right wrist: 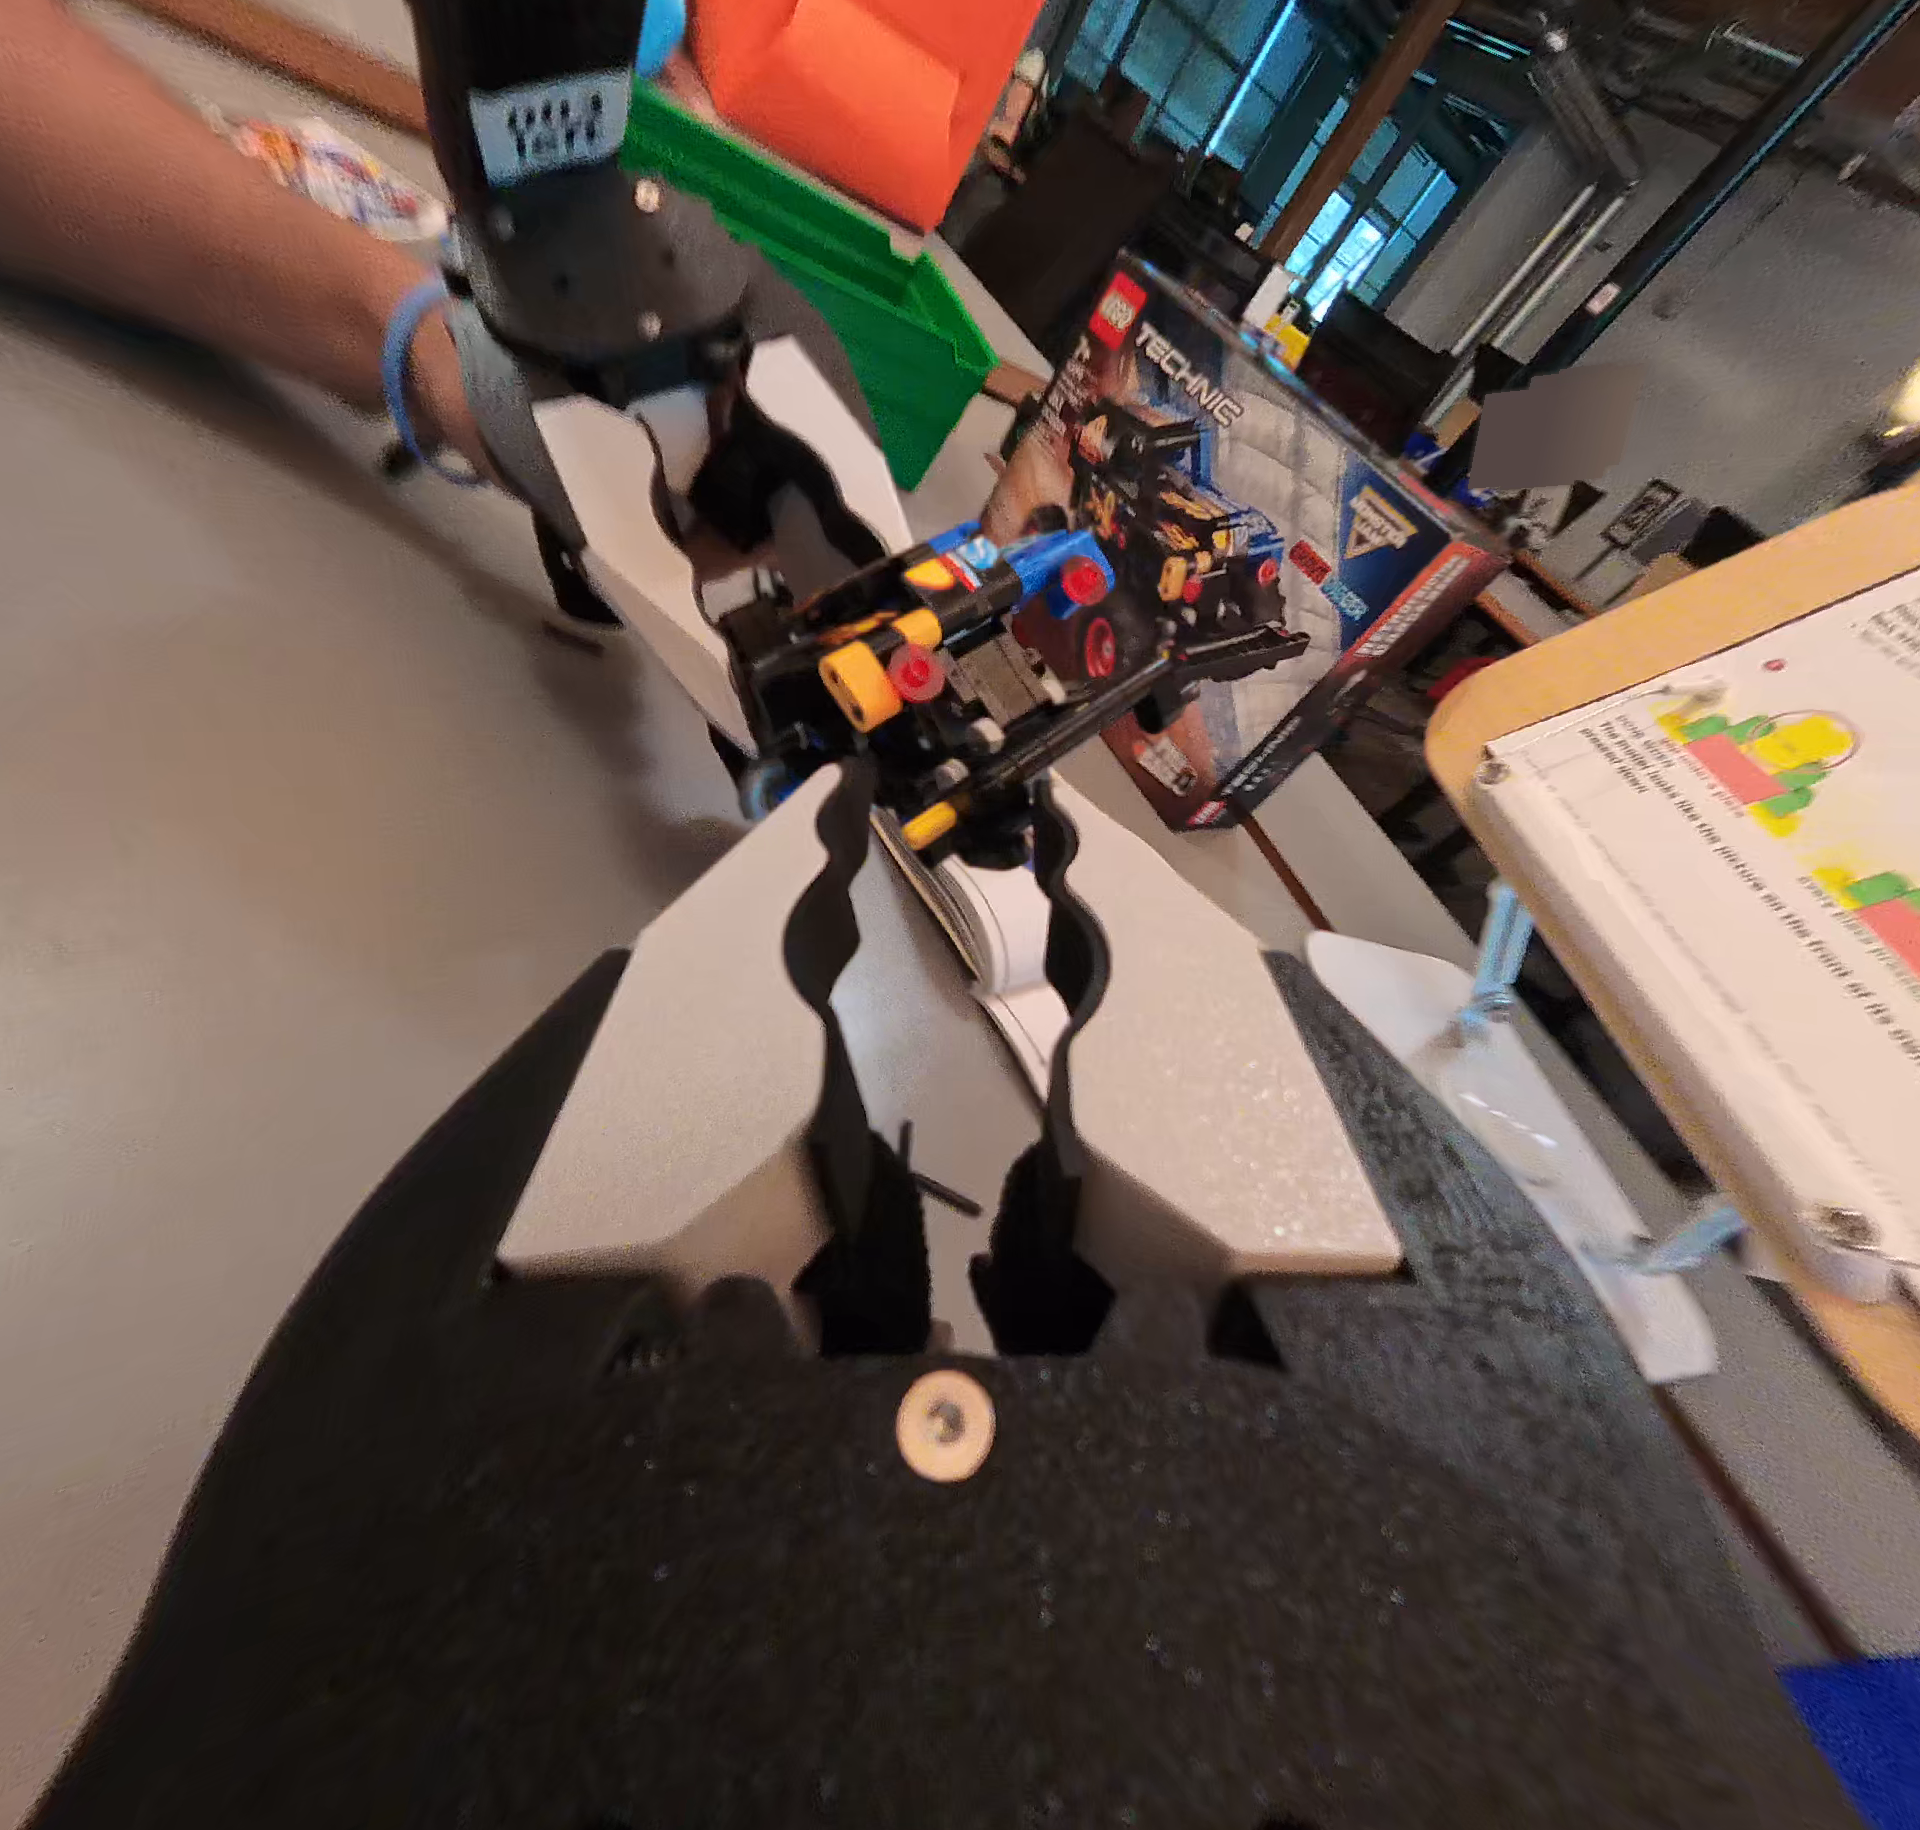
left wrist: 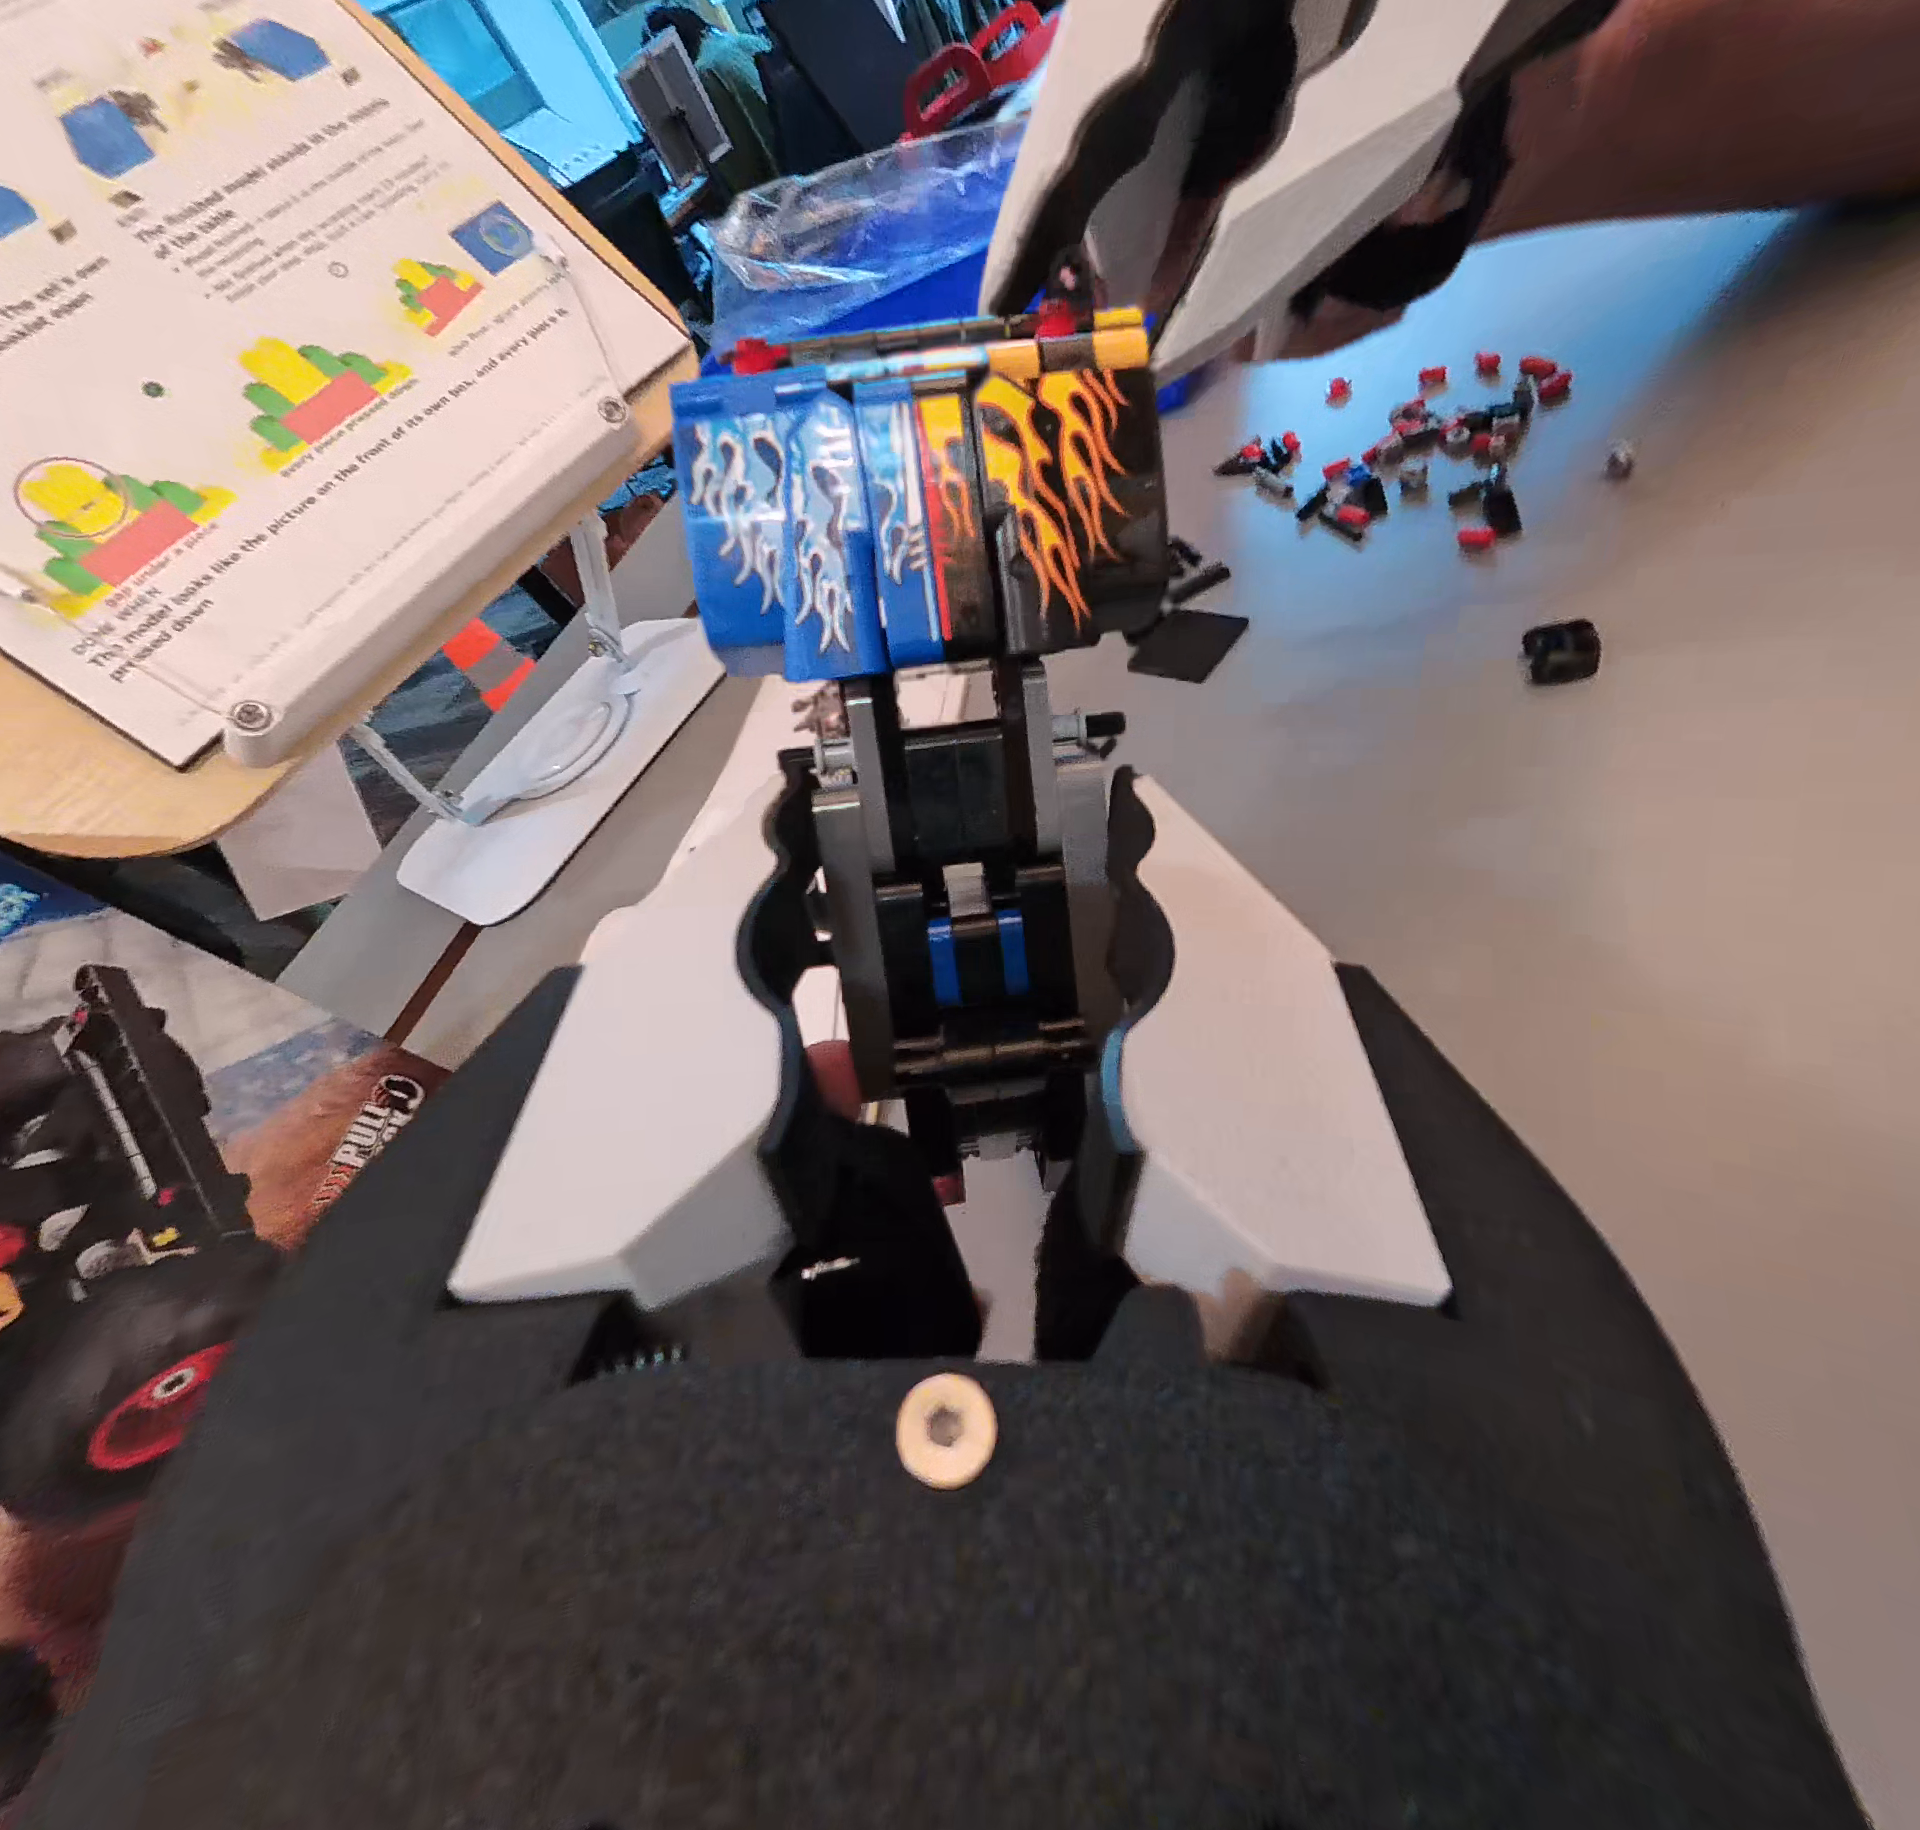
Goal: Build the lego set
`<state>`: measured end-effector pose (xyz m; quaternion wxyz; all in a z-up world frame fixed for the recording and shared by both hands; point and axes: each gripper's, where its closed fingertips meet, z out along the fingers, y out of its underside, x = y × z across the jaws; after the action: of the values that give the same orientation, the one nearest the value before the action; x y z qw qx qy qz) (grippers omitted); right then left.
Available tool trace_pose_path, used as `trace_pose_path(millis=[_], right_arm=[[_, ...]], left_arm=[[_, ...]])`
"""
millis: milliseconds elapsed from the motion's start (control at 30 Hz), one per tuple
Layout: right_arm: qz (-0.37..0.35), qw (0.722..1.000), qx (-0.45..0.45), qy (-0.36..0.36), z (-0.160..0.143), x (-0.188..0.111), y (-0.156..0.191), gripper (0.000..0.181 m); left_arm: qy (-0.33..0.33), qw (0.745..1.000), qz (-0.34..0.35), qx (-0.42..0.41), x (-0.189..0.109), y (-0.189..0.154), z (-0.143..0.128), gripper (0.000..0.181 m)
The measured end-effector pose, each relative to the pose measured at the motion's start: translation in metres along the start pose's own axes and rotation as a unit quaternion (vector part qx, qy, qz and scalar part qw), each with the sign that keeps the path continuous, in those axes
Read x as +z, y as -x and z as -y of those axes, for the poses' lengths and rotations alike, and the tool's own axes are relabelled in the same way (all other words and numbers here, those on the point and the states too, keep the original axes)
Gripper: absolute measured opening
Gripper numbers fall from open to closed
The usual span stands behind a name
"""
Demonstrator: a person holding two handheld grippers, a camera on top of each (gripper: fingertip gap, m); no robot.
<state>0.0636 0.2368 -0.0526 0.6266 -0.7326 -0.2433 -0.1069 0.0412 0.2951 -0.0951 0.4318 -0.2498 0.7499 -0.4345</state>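
Note:
The lego model (left wrist: pixel 925 502) is a truck body with blue and black flame panels on a grey and black chassis. My left gripper (left wrist: pixel 956 845) is shut on the chassis and holds the model upright above the table. My right gripper (left wrist: pixel 1091 310) comes in from the upper right, and its jaws close on the model's top corner by a red pin. In the right wrist view my right gripper (right wrist: pixel 945 798) grips the model (right wrist: pixel 914 658) around a yellow-ended pin (right wrist: pixel 928 822), and the left gripper (right wrist: pixel 727 554) holds the model from the far side.
Several loose red and black pieces (left wrist: pixel 1423 450) and a single black part (left wrist: pixel 1558 650) lie on the grey table (left wrist: pixel 1610 949) to the right. An instruction sheet on a stand (left wrist: pixel 260 326) is at the left. The lego box (right wrist: pixel 1247 554) and green (right wrist: pixel 883 305) and orange bins (right wrist: pixel 862 45) stand behind. My hands' fingertips stand some 8 cm from each other.

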Motion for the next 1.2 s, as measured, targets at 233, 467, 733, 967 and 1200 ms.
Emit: trace_pose_path(millis=[233, 467, 733, 967, 1200], right_arm=[[-0.034, 0.988, 0.14, -0.064, 0.012, -0.005, -0.027, 0.028], [-0.026, 0.977, 0.204, -0.062, 0.004, -0.001, -0.031, 0.015], [-0.026, 0.976, 0.209, -0.05, -0.002, 0.002, -0.032, 0.009], [-0.022, 0.976, 0.215, -0.03, -0.01, 0.004, -0.032, 0.006], [-0.017, 0.977, 0.213, -0.024, -0.012, 0.006, -0.031, 0.007]], left_arm=[[-0.006, 0.993, 0.11, -0.049, 0.002, 0.018, 0.008, 0.054], [0.011, 0.988, 0.139, -0.06, 0.006, 0.015, 0.002, 0.053], [0.017, 0.988, 0.143, -0.053, 0.008, 0.012, -0.001, 0.054], [0.029, 0.985, 0.167, -0.037, 0.007, 0.013, -0.001, 0.054], [0.029, 0.984, 0.169, -0.042, 0.007, 0.014, -0.003, 0.054]])
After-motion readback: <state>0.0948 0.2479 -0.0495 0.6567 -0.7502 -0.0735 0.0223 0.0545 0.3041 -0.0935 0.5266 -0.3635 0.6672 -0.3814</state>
